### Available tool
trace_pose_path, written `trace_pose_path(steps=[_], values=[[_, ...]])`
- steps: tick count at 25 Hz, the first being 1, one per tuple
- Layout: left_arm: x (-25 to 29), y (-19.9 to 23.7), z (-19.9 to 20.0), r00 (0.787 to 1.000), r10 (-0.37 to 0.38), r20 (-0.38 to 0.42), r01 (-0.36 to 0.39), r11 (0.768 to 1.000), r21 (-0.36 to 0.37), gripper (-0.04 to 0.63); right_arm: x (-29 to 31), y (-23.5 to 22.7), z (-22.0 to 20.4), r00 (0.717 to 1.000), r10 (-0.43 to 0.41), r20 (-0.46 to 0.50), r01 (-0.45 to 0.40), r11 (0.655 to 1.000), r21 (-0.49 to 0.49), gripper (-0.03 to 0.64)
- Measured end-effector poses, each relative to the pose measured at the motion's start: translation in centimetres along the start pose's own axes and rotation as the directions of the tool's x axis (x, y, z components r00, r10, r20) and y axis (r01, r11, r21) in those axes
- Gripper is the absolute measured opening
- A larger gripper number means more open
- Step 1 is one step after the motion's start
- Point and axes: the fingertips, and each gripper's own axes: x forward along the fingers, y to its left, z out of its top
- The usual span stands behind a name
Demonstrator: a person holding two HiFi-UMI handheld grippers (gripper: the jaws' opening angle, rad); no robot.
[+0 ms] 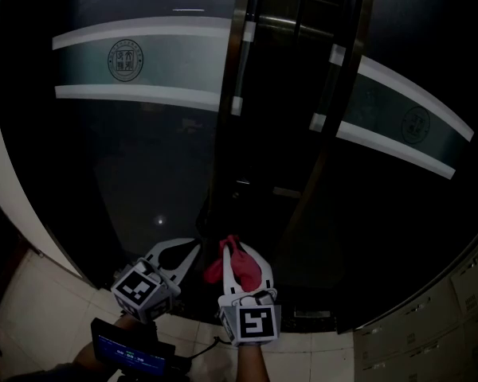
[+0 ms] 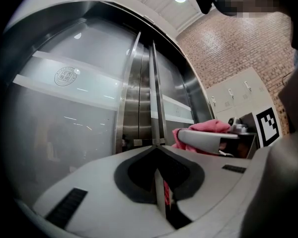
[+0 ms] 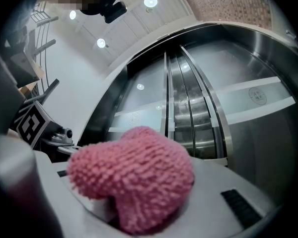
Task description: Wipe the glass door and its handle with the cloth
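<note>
Right gripper view, pink cloth [image 3: 134, 175] clamped in right tool [image 1: 239, 255], left tool [image 2: 155, 155] closed

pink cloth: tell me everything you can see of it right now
The cloth is pink, with a nubby, looped pile like chenille or microfibre, and shows no obvious stains. It is bunched into a rounded wad and clamped between the jaws of the right gripper. It bulges out past them, and in the head view a fold hangs off its left side. Only those jaws appear to touch it; it seems to sit short of the glass door.
</note>
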Motion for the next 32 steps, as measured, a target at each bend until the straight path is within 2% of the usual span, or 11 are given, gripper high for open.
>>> trace_pose_path(steps=[3,7,9,10,14,17,23,27,32], values=[[0.0,0.1,-0.1,1.000,0.000,-0.002,0.000,1.000,-0.001,0.017,0.2,0.2,-0.1,1.000,0.006,-0.012,-0.006,1.000,0.011,0.052],[0.3,0.5,-0.3,1.000,0.001,-0.003,-0.001,1.000,-0.006,0.017,1.2,-0.2,-0.5,1.000,0.002,0.024,-0.001,1.000,-0.020,0.052],[0.7,1.0,-0.1,1.000,0.002,-0.001,-0.002,1.000,-0.007,0.017,2.4,-0.2,-0.4,1.000,0.013,-0.003,-0.013,1.000,-0.005,0.052],[1.1,1.2,0.2,1.000,0.005,0.008,-0.005,1.000,-0.005,0.017,3.2,-0.4,-0.2,1.000,0.012,-0.008,-0.012,1.000,-0.002,0.052],[2.9,2.0,2.3,0.997,0.010,0.074,-0.010,1.000,0.008,0.017,7.9,-2.4,1.2,0.997,-0.007,0.073,0.009,0.999,-0.036,0.052],[3.1,3.1,2.8,0.996,0.023,0.091,-0.023,1.000,0.003,0.017,11.6,-3.6,2.1,0.998,0.007,0.058,-0.003,0.998,-0.059,0.052],[2.0,6.2,0.4,0.996,0.082,0.042,-0.080,0.996,-0.027,0.017,17.2,-7.5,3.4,0.997,-0.043,0.070,0.049,0.995,-0.091,0.052],[1.4,7.3,-0.7,0.995,0.097,0.020,-0.096,0.995,-0.035,0.017,18.2,-7.7,1.4,0.997,-0.063,0.055,0.067,0.994,-0.081,0.052],[1.1,8.2,-1.8,0.995,0.104,0.001,-0.104,0.994,-0.038,0.017,16.3,-6.2,-2.0,0.996,-0.081,0.048,0.083,0.996,-0.039,0.052]])
